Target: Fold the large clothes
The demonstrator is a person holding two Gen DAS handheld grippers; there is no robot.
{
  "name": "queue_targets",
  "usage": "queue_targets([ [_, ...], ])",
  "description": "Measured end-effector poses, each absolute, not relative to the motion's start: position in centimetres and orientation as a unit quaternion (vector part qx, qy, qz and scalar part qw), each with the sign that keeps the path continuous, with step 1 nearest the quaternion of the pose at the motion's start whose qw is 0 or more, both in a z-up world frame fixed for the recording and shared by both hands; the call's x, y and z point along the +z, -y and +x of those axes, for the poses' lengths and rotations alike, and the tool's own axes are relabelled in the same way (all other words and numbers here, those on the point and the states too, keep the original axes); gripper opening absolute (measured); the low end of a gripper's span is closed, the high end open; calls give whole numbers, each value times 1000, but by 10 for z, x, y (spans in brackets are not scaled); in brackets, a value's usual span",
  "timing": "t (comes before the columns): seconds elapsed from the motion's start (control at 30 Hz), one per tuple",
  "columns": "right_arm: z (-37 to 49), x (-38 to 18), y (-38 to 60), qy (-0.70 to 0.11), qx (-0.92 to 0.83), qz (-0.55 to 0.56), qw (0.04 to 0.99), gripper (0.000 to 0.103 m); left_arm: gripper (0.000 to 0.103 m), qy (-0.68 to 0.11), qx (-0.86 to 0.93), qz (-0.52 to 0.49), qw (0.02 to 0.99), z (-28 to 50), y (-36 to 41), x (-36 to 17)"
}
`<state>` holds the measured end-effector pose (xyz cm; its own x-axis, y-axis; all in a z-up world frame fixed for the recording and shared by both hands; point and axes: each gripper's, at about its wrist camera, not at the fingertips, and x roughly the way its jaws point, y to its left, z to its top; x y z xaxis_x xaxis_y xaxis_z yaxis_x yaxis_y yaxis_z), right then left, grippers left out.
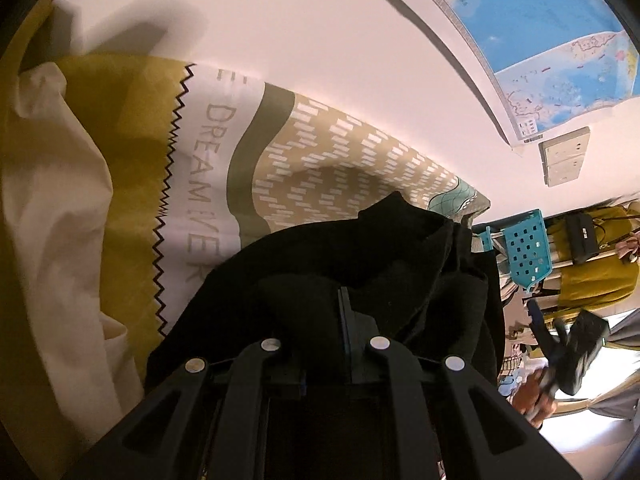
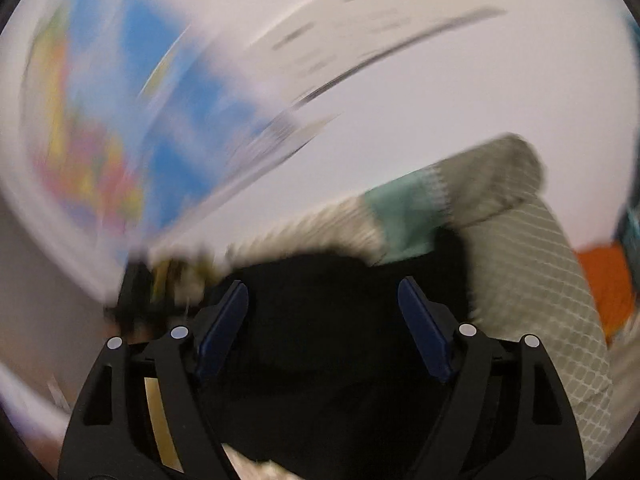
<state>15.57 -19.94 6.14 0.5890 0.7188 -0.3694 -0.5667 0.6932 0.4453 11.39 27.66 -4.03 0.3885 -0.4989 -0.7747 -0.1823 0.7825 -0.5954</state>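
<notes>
A black garment lies bunched on a patterned bed cover printed with "DREAM". My left gripper points down into it, its two fingers nearly together and shut on a raised fold of the black cloth. In the blurred right wrist view my right gripper stands open over the same black garment. Its blue pads are wide apart and press on nothing. At the right edge of the left wrist view a hand holds a dark tool, too blurred to make out.
A cream and mustard cloth lies rumpled at the left. On the wall hang a blue map and a socket plate. A turquoise perforated basket and bags stand beyond the bed's corner. The checked grey cover rises on the right.
</notes>
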Motion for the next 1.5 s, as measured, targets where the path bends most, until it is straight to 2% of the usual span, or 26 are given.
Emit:
queue_targets([
  [0.07,146,54,165,-283,373,68,881,77,14,-538,-106,-315,775,113,-275,-39],
  [0.13,147,40,130,-300,366,2,881,74,20,-527,-113,-314,782,109,-273,-32],
  [0.17,149,33,118,-308,362,-19,880,69,29,-521,-118,-313,785,106,-271,-28],
  [0.2,154,25,107,-315,353,-39,880,61,38,-515,-122,-310,790,104,-268,-25],
  [0.23,159,17,97,-318,337,-64,884,50,42,-504,-123,-297,802,98,-265,-16],
  [0.27,163,11,93,-320,326,-76,887,27,48,-496,-119,-285,812,93,-263,-10],
  [0.3,168,5,92,-327,333,-68,882,18,50,-486,-121,-276,820,87,-261,-2],
  [0.4,171,7,105,-309,336,-29,889,11,51,-454,-123,-254,845,67,-256,19],
  [0.47,168,22,118,-282,333,-3,899,10,57,-426,-154,-213,866,48,-240,38],
  [0.63,173,63,130,-236,341,47,909,8,66,-428,-234,-86,869,21,-162,46],
  [0.73,186,56,113,-250,325,29,912,7,66,-466,-235,-33,852,29,-124,21],
  [0.77,192,51,108,-260,324,29,909,7,54,-480,-231,-32,846,37,-120,10],
  [0.8,200,43,102,-274,320,32,906,7,32,-497,-214,-30,840,47,-120,-2],
  [0.83,205,37,100,-284,315,33,905,7,25,-506,-197,-26,840,55,-120,-11],
  [0.87,207,32,98,-293,316,29,902,7,23,-508,-178,-28,842,62,-124,-19],
  [0.93,212,23,97,-314,305,24,899,13,20,-514,-155,-61,842,75,-144,-34],
  [0.97,210,21,100,-319,306,24,897,21,20,-516,-147,-71,841,77,-151,-38],
  [1.0,205,22,104,-318,307,24,897,40,22,-514,-145,-81,841,77,-154,-39],
  [1.07,186,31,123,-294,311,32,903,70,31,-497,-140,-90,852,64,-159,-33],
  [1.13,165,38,145,-267,324,37,907,74,47,-455,-120,-63,880,40,-162,-16],
  [1.17,150,41,164,-250,324,41,911,78,61,-428,-106,-46,896,24,-165,-6],
  [1.2,142,42,177,-242,323,45,914,84,66,-413,-98,-37,905,16,-170,1],
  [1.27,120,36,215,-227,312,62,920,92,68,-381,-85,-28,920,-14,-185,14],
  [1.3,113,31,228,-225,308,68,922,93,73,-376,-72,-32,923,-26,-194,17],
  [1.37,100,14,255,-235,289,75,925,97,74,-376,-46,-42,925,-45,-210,14],
  [1.5,89,-28,279,-273,279,99,915,97,76,-392,-38,-79,916,-73,-235,-6],
])
